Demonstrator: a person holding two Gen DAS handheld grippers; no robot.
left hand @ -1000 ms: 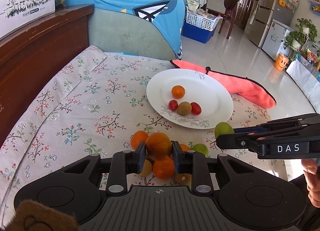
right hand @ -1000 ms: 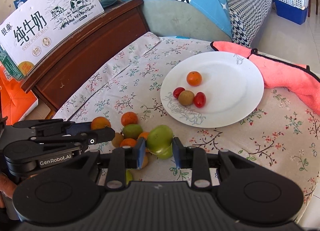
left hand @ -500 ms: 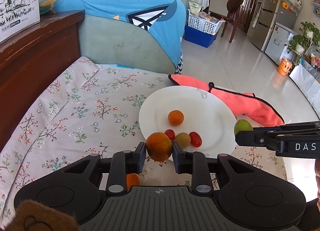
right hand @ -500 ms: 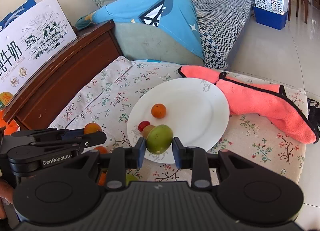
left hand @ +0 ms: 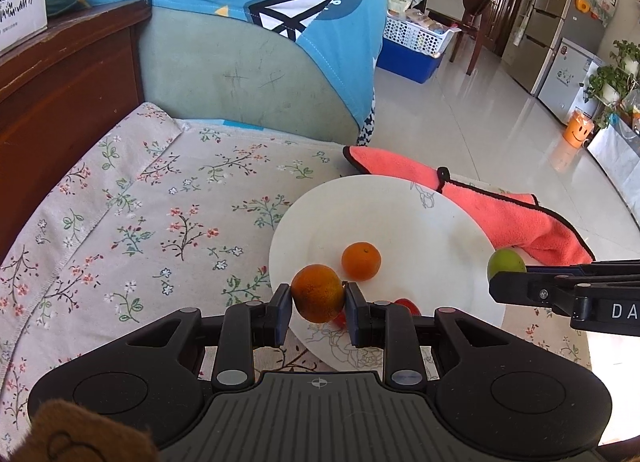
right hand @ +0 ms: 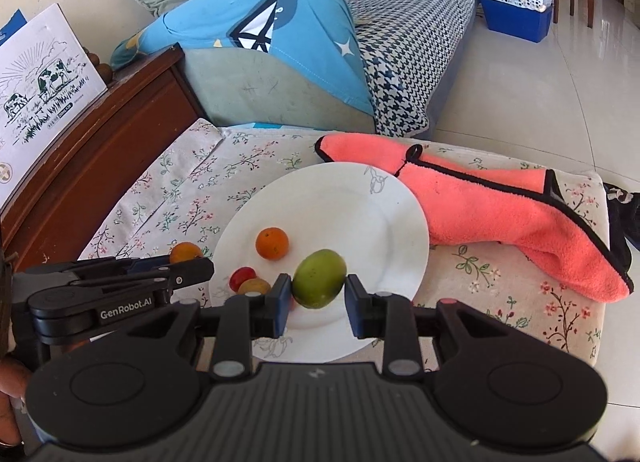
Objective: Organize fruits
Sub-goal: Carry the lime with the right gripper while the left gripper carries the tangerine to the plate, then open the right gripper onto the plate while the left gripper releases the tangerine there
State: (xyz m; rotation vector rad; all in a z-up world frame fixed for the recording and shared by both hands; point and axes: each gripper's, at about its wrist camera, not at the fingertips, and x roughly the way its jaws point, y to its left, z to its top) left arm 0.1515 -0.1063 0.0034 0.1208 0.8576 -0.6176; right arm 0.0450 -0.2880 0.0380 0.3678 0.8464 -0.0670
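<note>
A floral tablecloth (left hand: 160, 202) covers a low table beside a sofa (right hand: 280, 74), and a pink towel (right hand: 500, 202) lies along the table's far edge, touching the rim of a white plate (right hand: 360, 198).

The plate already holds several fruits: a small orange (right hand: 272, 243) near its middle, and closer to the camera a red cherry tomato (right hand: 242, 277) touching a brownish fruit (right hand: 256, 285). Most of the plate is bare. No fruit lying loose on the cloth shows in either view, so whether any more waits to be collected cannot be told; what clearly remains is to set down the two fruits now carried.

Both grippers are held low and roughly level over the near edge of the plate, pointing toward the sofa, side by side.

The left gripper (left hand: 318, 308) is closed on a dark orange (left hand: 318, 293), pinched between its two pads and lifted clear of the plate, above the left rim.

The right gripper (right hand: 318, 294) is closed on a green fruit (right hand: 319, 278), gripped at its sides and hanging above the plate's near half, just right of the tomato.

Judging by this, the task looks partway done, with both fruits poised for release.
</note>
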